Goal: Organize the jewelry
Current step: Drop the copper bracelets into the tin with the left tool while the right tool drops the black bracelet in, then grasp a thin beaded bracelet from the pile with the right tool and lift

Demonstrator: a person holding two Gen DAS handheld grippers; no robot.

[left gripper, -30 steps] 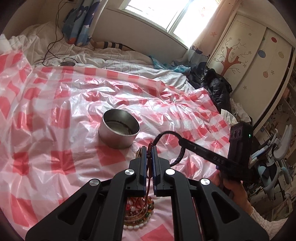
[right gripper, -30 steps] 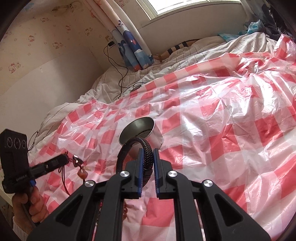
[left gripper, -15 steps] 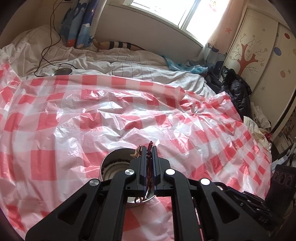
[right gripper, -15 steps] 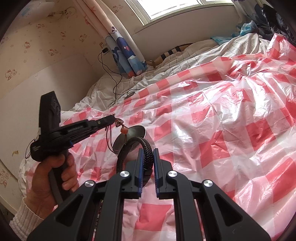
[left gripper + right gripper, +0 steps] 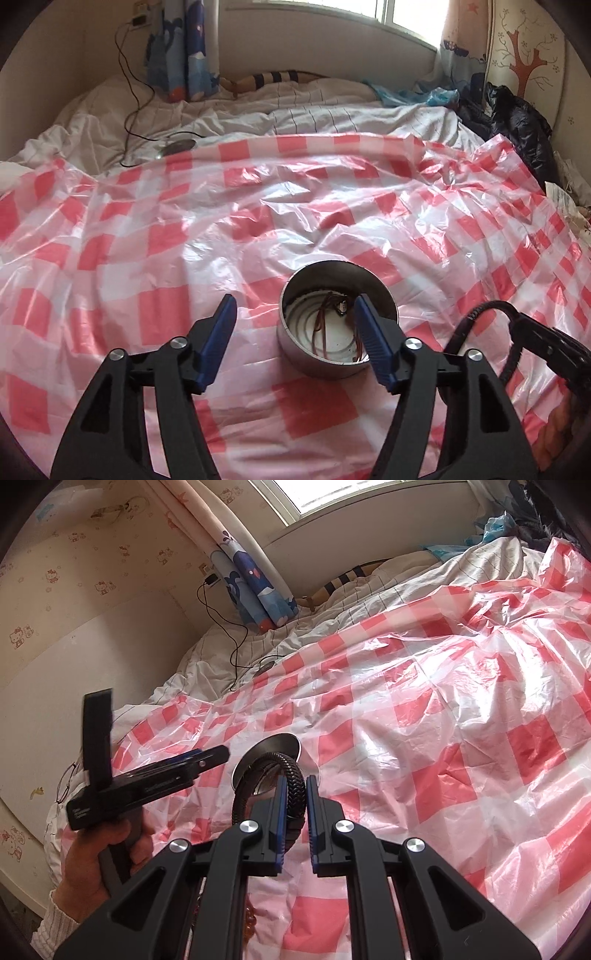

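Your left gripper hangs above the metal tin, jaws opening with nothing between the pads; the right pad sits over the tin's rim. Only the left wrist view looks into the tin: a reddish-brown cord necklace with a small pendant lies on its ribbed bottom. The tin stands upright on the red-and-white checked plastic sheet spread over the bed. The right wrist view gives only the tin's rim, mostly hidden behind the black braided bracelet. Your right gripper is clamped on that bracelet, its loop arching up and to the left out of the jaws. The left view catches just the bracelet's far loop at its right edge. The right view alone shows your left hand wrapped round the handle, and amber beads low between the right gripper's arms; what piece they belong to, can't tell. A black cable trails across the white bedding behind.
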